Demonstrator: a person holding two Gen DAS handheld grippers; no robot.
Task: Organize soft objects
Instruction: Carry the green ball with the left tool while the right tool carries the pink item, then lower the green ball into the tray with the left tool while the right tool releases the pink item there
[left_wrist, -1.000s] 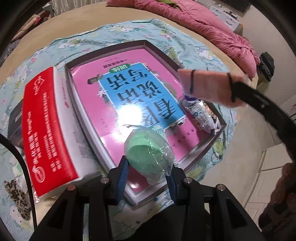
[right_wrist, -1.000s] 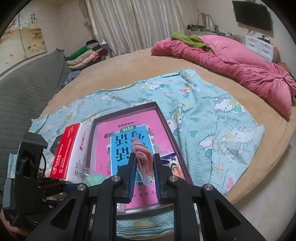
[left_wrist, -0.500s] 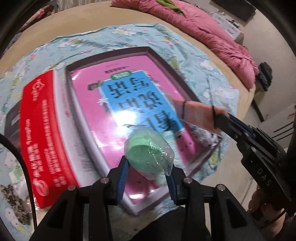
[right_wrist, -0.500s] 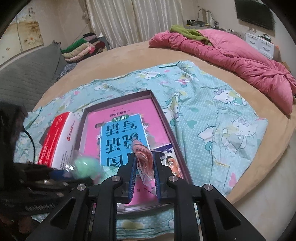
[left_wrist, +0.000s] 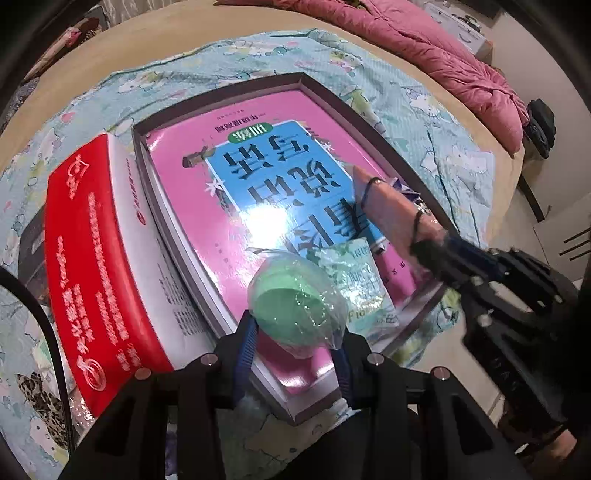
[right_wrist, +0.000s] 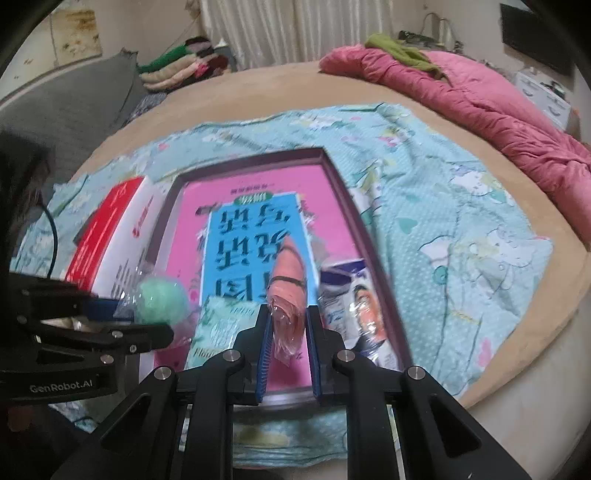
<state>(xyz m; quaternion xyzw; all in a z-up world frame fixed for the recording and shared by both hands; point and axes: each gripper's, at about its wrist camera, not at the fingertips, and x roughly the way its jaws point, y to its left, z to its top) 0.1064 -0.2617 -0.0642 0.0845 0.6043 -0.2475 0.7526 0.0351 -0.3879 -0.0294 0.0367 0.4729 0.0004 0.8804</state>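
The left tool (left_wrist: 295, 325) was clamped on a wrapped green ball (left_wrist: 295, 299) above the near end of the tray (left_wrist: 369, 114). The right tool (right_wrist: 288, 332) gripped a pink bundle (right_wrist: 288, 273) over the book (left_wrist: 236, 147) lying in that tray, near two packets (right_wrist: 354, 299). Farther back, a red box (left_wrist: 88, 236) lay beside the tray on the bed (right_wrist: 258, 81).

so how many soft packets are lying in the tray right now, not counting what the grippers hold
2. A pale green packet lies near the tray's front edge, and a white and purple one lies by its right rim. Others may be hidden behind the grippers.
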